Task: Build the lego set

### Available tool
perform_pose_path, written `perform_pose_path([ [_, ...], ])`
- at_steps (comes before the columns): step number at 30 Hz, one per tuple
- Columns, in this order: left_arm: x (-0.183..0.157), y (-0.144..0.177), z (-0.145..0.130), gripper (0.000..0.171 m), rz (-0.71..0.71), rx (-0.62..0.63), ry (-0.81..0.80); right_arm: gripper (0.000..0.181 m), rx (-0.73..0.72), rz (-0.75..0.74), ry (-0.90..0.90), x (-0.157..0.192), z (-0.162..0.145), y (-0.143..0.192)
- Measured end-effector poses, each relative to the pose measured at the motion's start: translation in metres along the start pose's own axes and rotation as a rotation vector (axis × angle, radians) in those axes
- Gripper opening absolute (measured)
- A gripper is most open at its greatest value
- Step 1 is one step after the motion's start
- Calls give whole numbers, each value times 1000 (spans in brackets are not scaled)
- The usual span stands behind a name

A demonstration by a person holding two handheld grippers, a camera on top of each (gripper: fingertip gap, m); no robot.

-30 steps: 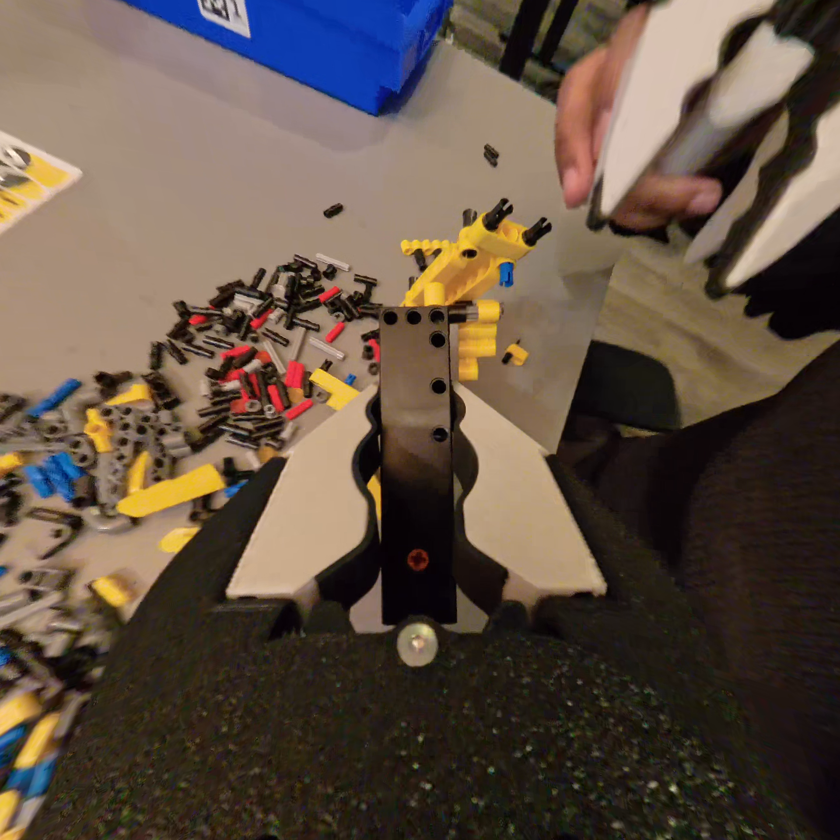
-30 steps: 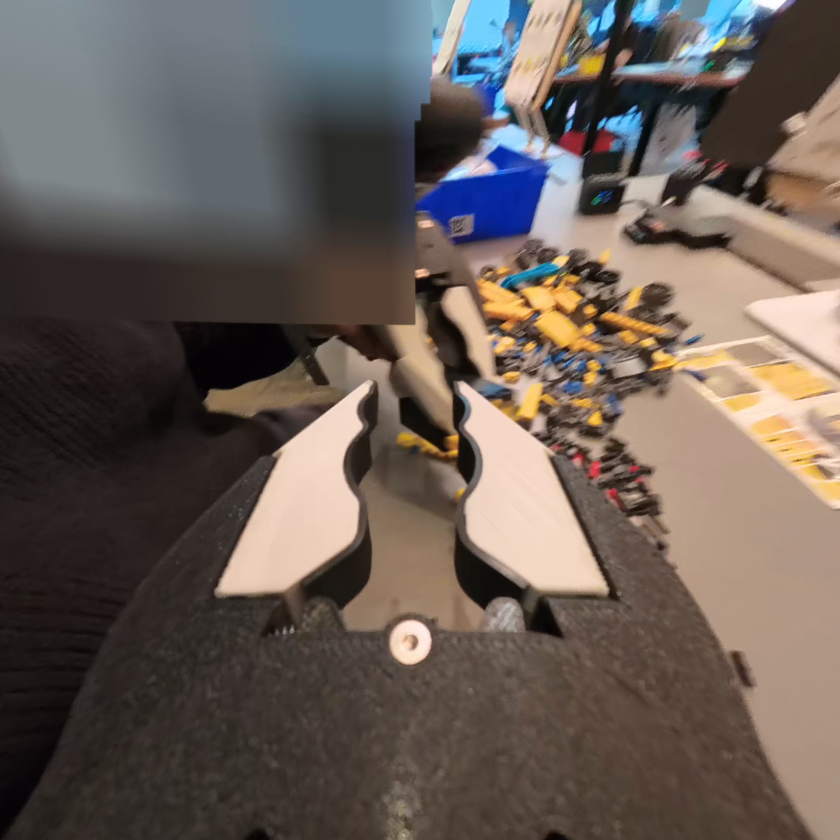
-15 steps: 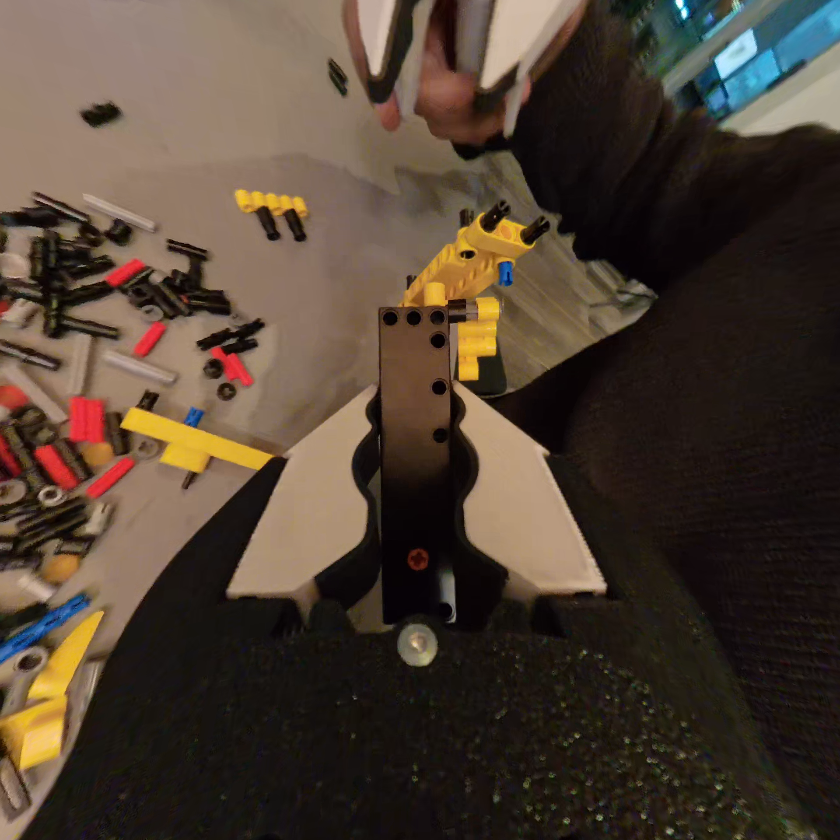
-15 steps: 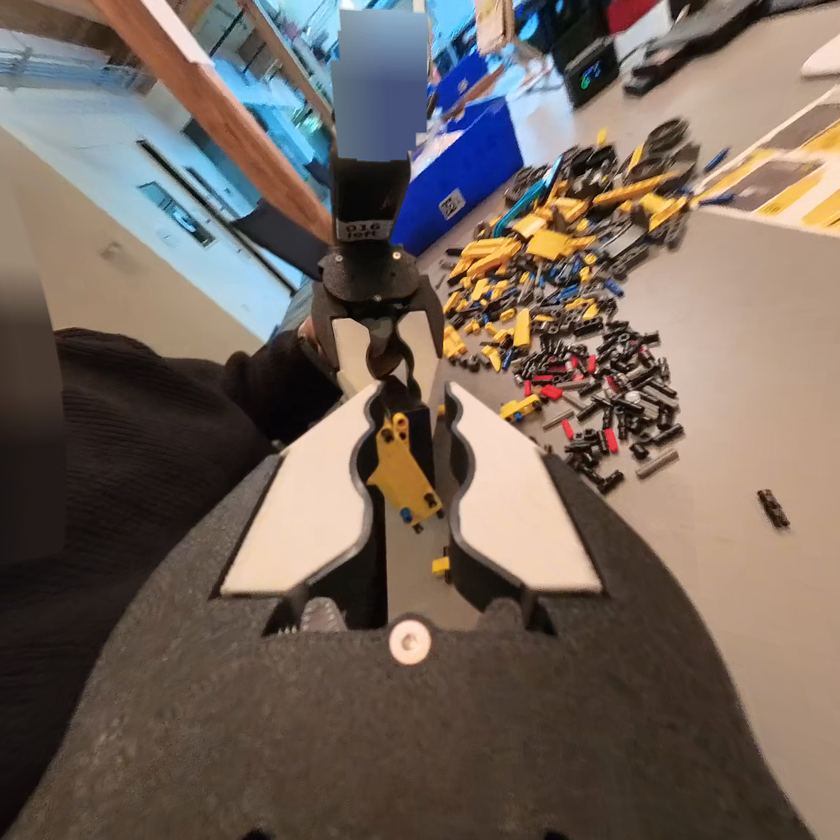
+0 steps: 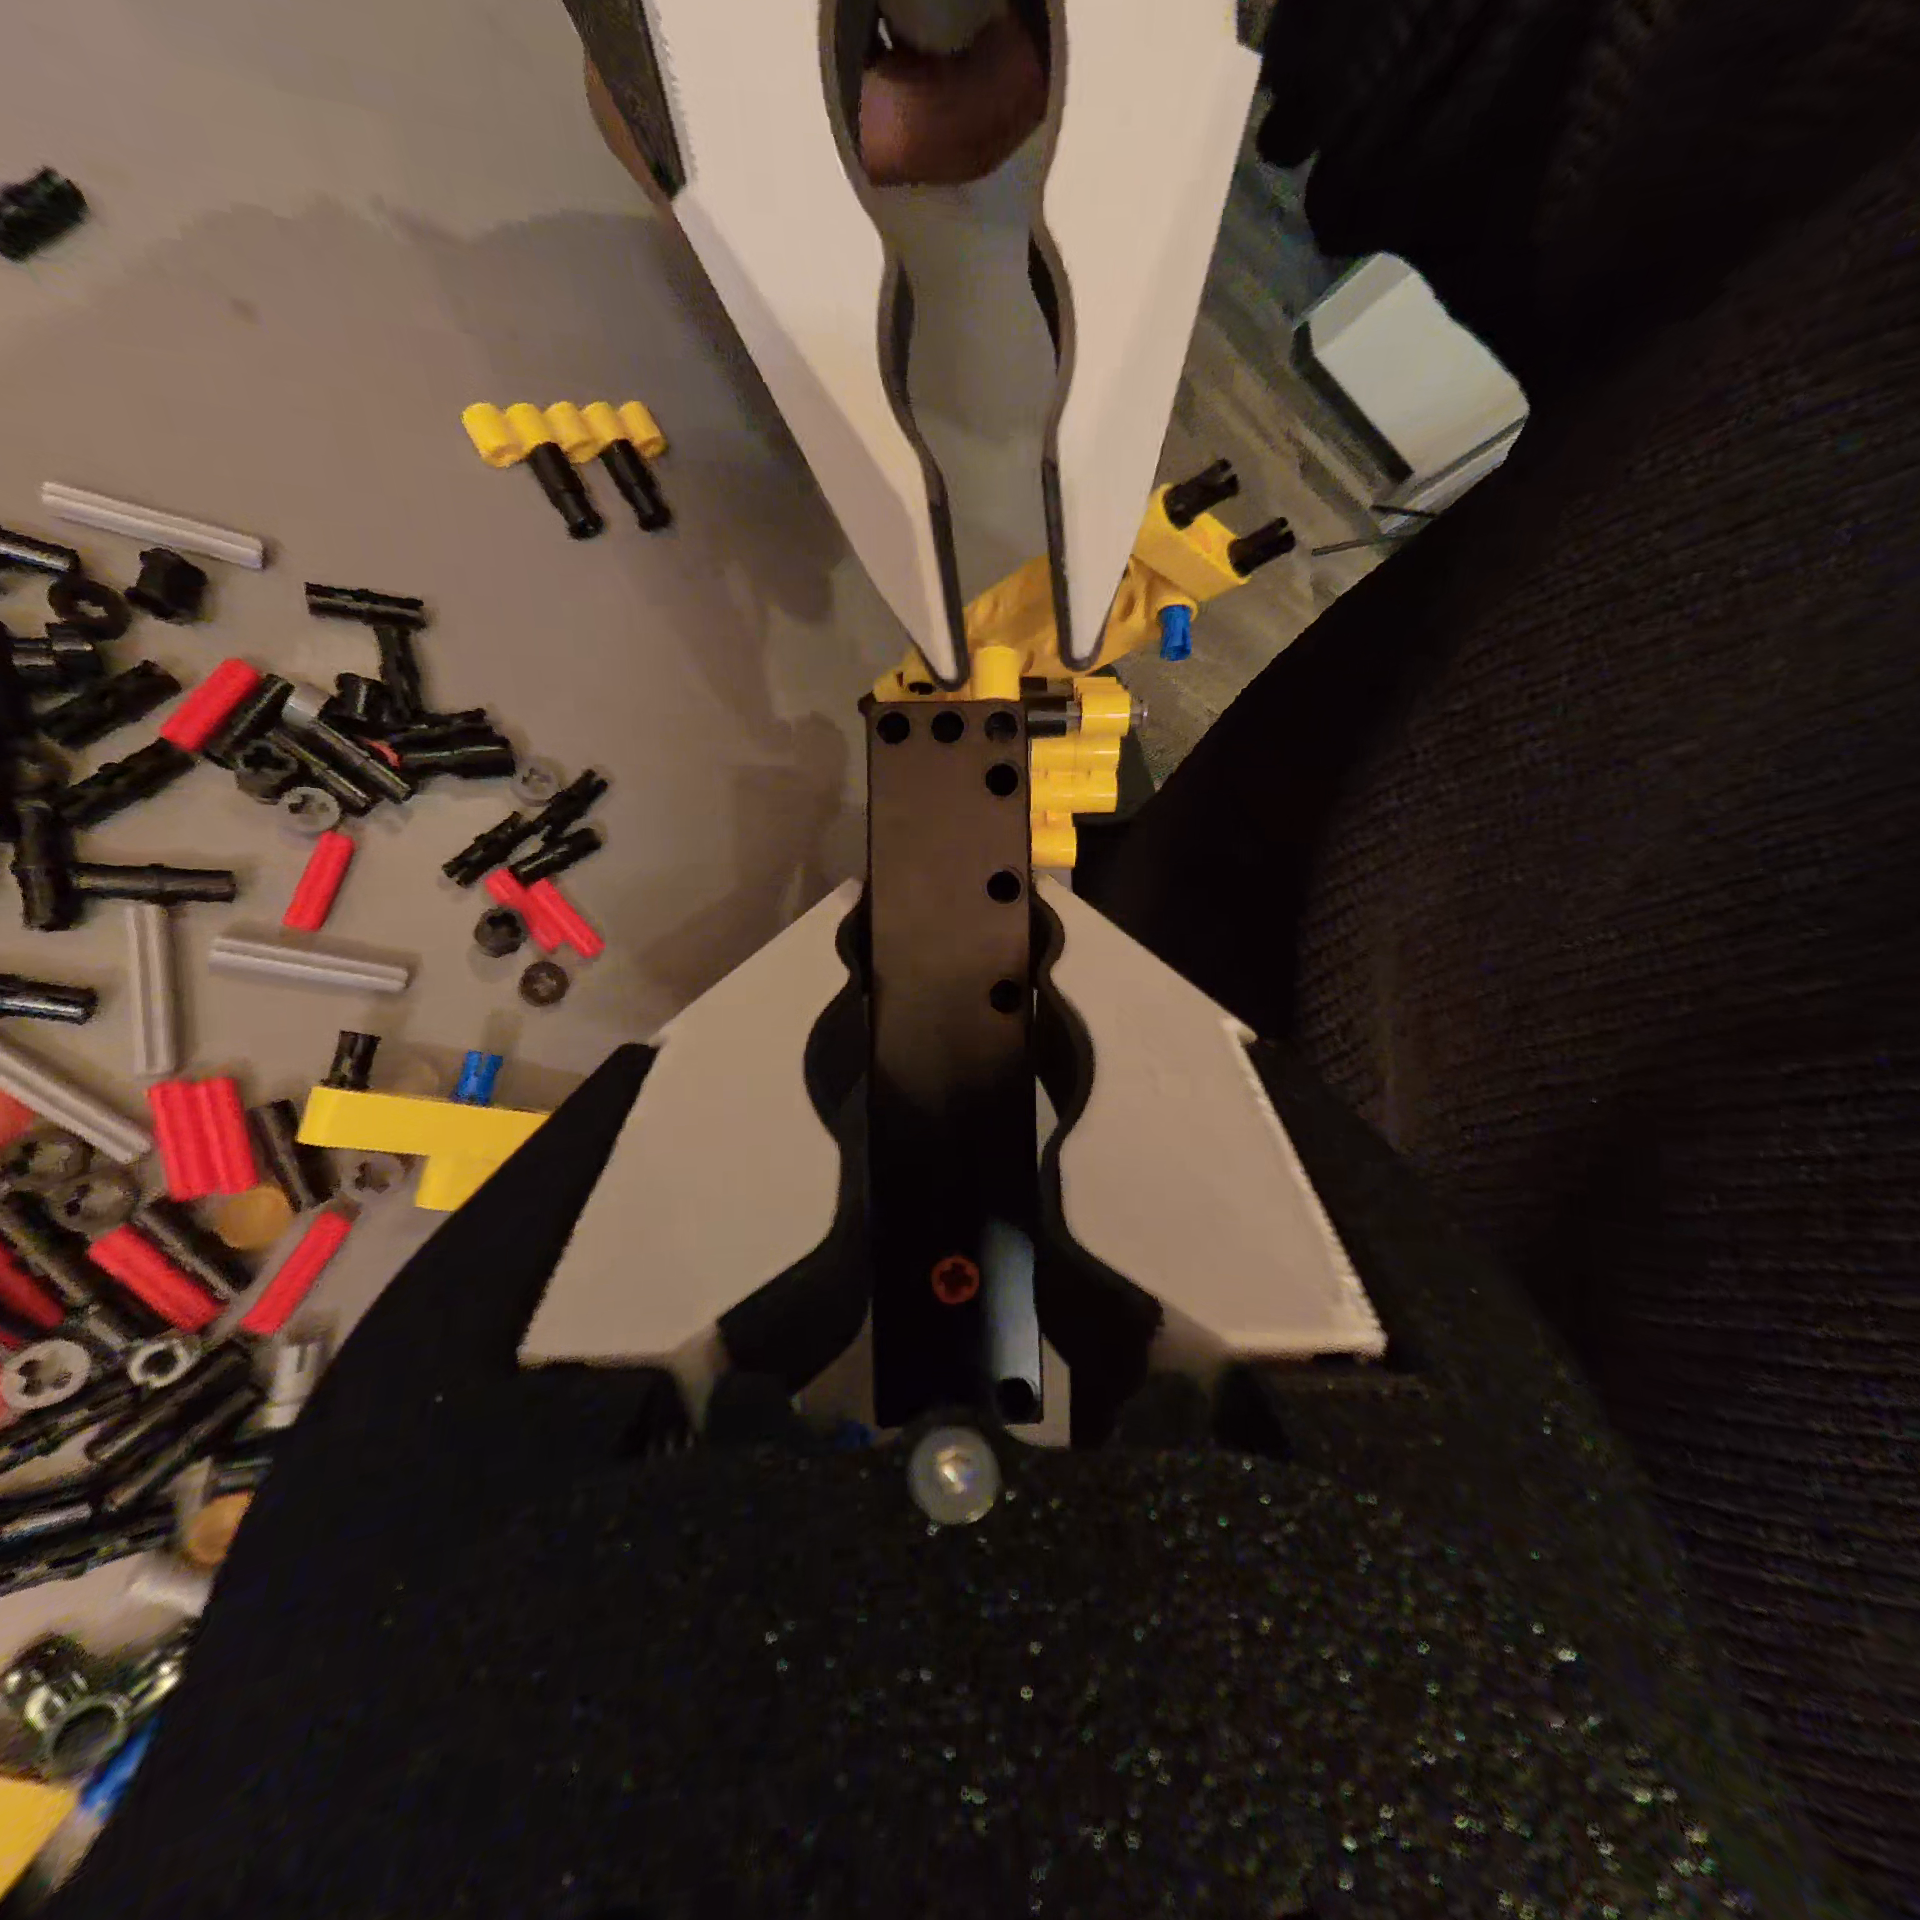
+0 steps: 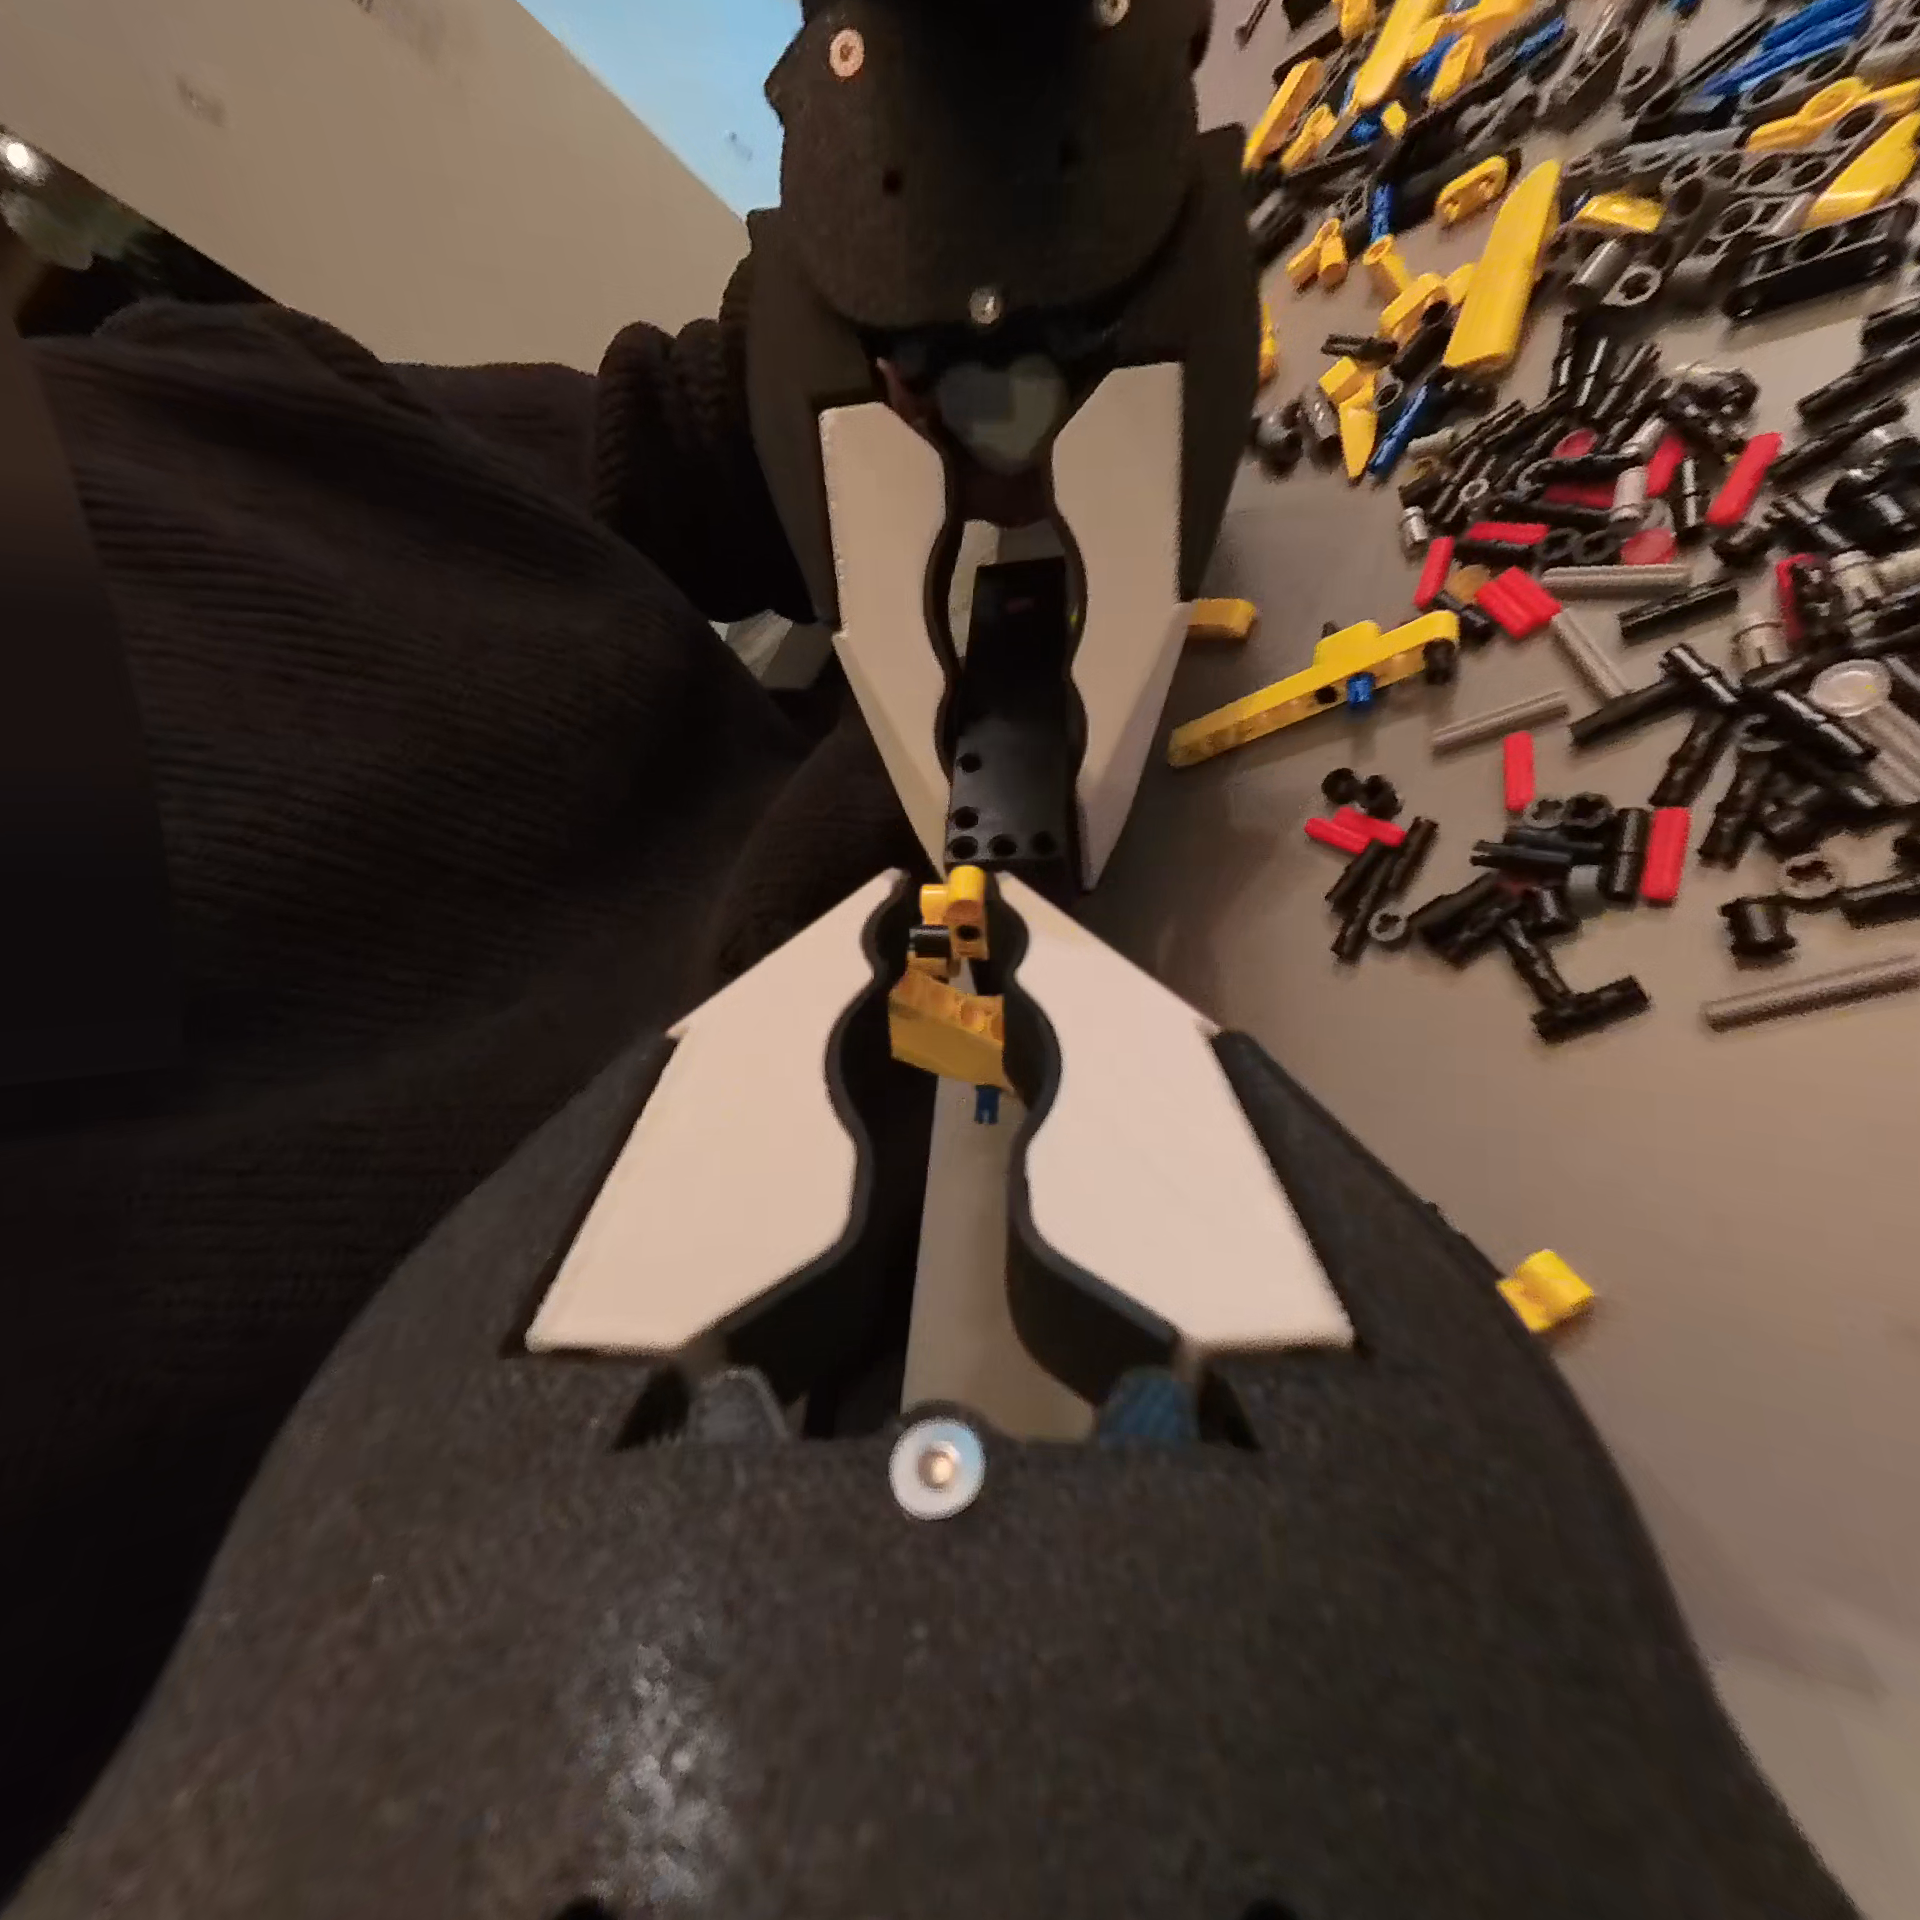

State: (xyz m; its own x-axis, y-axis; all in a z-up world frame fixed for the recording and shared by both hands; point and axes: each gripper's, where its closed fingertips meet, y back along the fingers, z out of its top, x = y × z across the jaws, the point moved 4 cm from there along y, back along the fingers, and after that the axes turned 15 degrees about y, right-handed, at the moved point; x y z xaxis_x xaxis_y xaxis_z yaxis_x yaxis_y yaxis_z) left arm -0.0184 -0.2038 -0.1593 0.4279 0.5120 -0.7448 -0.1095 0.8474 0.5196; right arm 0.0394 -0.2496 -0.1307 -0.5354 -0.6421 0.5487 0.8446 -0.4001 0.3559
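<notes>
My left gripper [image 5: 954, 894] is shut on a long black beam with holes [image 5: 940, 810], held above the table edge. A yellow assembly [image 5: 1075, 774] with black pins and a blue pin is fixed to the beam's far end. My right gripper [image 5: 1006, 655] comes in from the top, tip to tip with the left one, and its fingers close around the yellow assembly. In the right wrist view the right gripper [image 6: 951, 883] has the yellow assembly [image 6: 945, 1013] between its fingers. The left gripper [image 6: 1013, 868] faces it with the black beam [image 6: 1003, 748].
Loose black, red, grey and yellow pieces lie on the grey table [image 5: 364, 260]. Among them are a yellow connector with two black pins [image 5: 561, 431], a yellow angled beam [image 5: 416, 1127] and a long yellow beam [image 6: 1320, 686]. A person's dark sleeve [image 5: 1610, 935] lies beside the grippers. Left tips to right tips: about 4 cm.
The right gripper has swung in from up and away to meet the left one, and its fingers have narrowed around the yellow assembly. The left gripper keeps the black beam.
</notes>
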Motion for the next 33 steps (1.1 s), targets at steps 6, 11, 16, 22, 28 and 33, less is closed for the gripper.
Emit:
perform_pose_path([
  [6,10,2,5,25,4,-2,21,7,60,-25,21,-14,-4,-2],
  [11,15,6,7,25,-13,-52,59,7,22,-67,13,-18,-2,0],
  [16,8,3,4,25,-89,-47,127,7,-25,-36,-60,-13,-6,0],
  [22,6,1,5,25,-136,-2,190,6,-73,-30,-85,-10,-13,9],
  [28,31,26,11,25,-53,-81,256,7,-166,-87,-152,-16,-27,36],
  [33,32,27,20,26,-79,-117,253,7,-162,-128,-157,-20,-38,40],
])
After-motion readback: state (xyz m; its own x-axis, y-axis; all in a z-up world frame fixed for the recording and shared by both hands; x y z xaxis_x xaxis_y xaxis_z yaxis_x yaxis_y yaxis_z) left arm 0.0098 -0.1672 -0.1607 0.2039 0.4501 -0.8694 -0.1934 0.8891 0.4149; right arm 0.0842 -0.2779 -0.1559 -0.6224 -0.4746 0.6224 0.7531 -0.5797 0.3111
